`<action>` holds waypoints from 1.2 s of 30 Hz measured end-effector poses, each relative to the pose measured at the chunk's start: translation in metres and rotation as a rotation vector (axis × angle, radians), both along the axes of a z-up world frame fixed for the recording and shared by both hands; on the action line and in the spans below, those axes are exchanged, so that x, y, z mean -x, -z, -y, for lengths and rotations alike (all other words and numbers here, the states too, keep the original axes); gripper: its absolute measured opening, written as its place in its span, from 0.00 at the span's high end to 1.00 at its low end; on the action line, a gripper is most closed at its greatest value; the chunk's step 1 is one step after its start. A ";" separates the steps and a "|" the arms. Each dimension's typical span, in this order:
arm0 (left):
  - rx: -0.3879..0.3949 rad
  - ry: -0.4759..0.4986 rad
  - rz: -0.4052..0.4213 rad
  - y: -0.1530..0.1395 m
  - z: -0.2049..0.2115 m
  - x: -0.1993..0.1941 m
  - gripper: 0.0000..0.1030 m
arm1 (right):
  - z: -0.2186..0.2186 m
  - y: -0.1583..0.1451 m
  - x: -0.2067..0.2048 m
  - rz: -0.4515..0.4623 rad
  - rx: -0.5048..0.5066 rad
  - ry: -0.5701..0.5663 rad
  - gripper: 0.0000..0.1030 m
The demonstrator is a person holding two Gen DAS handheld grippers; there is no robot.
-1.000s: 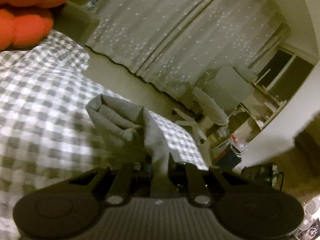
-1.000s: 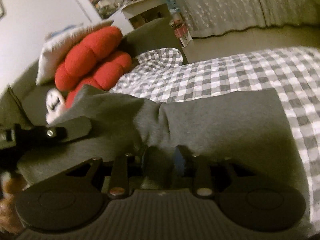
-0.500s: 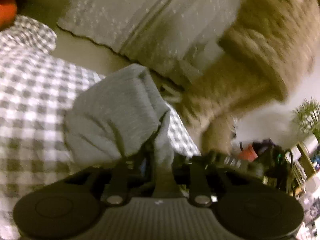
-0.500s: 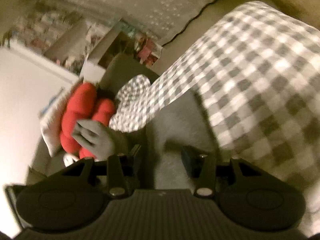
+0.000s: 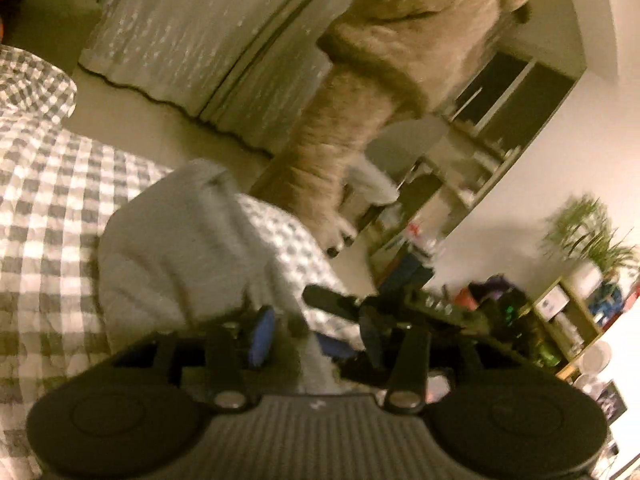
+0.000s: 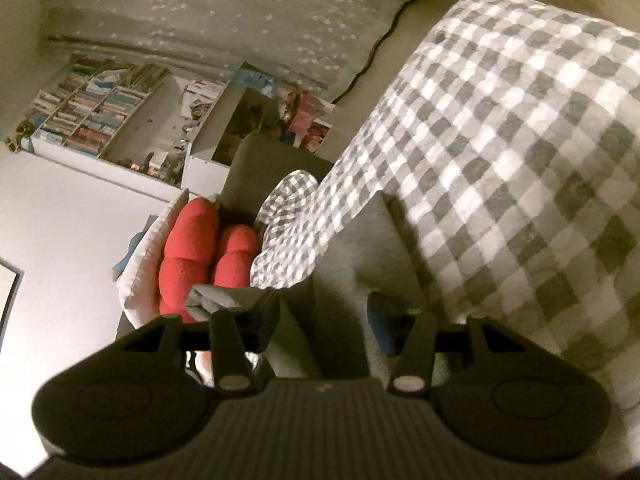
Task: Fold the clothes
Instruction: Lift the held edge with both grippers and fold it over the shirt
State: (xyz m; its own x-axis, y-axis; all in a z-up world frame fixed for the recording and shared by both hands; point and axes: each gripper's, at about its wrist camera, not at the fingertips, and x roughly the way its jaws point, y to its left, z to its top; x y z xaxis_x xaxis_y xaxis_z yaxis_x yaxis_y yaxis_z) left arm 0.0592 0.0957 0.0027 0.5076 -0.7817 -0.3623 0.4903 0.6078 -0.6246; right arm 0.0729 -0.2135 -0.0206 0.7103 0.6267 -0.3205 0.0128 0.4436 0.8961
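Grey-white checked bedspread (image 6: 500,128), star-dotted curtain (image 5: 192,32) behind; grey garment (image 5: 180,248) blurred; left gripper (image 5: 296,336) and right gripper (image 6: 324,320) just opening, cloth between, grip unclear.

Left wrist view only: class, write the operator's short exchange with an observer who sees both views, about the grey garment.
Operator: Does the right hand-held gripper clamp the grey garment?
Observer: No. Its jaws have just been opening, and the garment lies loose between them.
Operator: What lies past the garment on that side?
Observer: A red cushion resting against a white pillow.
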 end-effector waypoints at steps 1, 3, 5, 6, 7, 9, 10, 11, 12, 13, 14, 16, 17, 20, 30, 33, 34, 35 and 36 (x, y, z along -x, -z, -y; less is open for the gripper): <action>0.006 -0.003 -0.005 0.000 -0.001 -0.002 0.55 | -0.001 -0.001 0.000 0.006 -0.003 -0.006 0.49; 0.017 -0.017 -0.019 0.002 -0.004 -0.005 0.55 | -0.003 -0.002 -0.001 0.020 -0.007 -0.021 0.49; 0.036 -0.027 -0.037 0.005 -0.008 -0.008 0.55 | -0.007 -0.005 -0.003 0.038 -0.006 -0.041 0.48; 0.047 -0.031 -0.047 0.007 -0.009 -0.011 0.54 | -0.011 -0.007 -0.004 0.050 0.000 -0.058 0.47; 0.054 -0.039 -0.065 0.011 -0.010 -0.013 0.54 | -0.015 -0.009 -0.004 0.063 0.014 -0.076 0.46; 0.071 -0.055 -0.101 0.019 -0.012 -0.019 0.54 | -0.022 -0.013 -0.003 0.088 0.047 -0.110 0.42; 0.086 -0.061 -0.123 0.023 -0.013 -0.023 0.53 | -0.027 -0.016 -0.003 0.094 0.084 -0.120 0.41; 0.103 -0.067 -0.146 0.027 -0.014 -0.027 0.53 | -0.032 -0.018 -0.003 0.100 0.120 -0.131 0.41; 0.126 -0.072 -0.171 0.030 -0.016 -0.029 0.53 | -0.036 -0.020 -0.002 0.111 0.153 -0.147 0.41; 0.147 -0.076 -0.190 0.033 -0.018 -0.029 0.53 | -0.041 -0.022 -0.001 0.121 0.186 -0.163 0.39; 0.168 -0.080 -0.208 0.035 -0.019 -0.030 0.53 | -0.045 -0.023 0.000 0.130 0.216 -0.179 0.36; 0.200 -0.081 -0.231 0.039 -0.022 -0.030 0.53 | -0.052 -0.027 0.004 0.154 0.248 -0.211 0.34; 0.210 -0.082 -0.238 0.040 -0.022 -0.031 0.53 | -0.056 -0.029 0.007 0.169 0.270 -0.227 0.32; 0.220 -0.079 -0.245 0.042 -0.019 -0.029 0.53 | -0.069 -0.038 0.015 0.218 0.359 -0.272 0.25; 0.219 -0.026 -0.237 0.042 -0.002 -0.038 0.53 | -0.132 -0.032 0.036 0.302 0.738 -0.289 0.21; 0.229 -0.023 -0.220 0.036 -0.005 -0.036 0.53 | -0.120 -0.028 0.035 0.278 0.743 -0.245 0.42; 0.230 -0.021 -0.205 0.033 -0.007 -0.034 0.53 | -0.116 -0.027 0.034 0.271 0.741 -0.230 0.55; 0.218 -0.026 -0.174 0.028 -0.010 -0.032 0.53 | -0.110 -0.026 0.033 0.261 0.733 -0.216 0.75; 0.202 -0.032 -0.147 0.024 -0.012 -0.029 0.53 | -0.099 -0.023 0.031 0.237 0.687 -0.205 0.79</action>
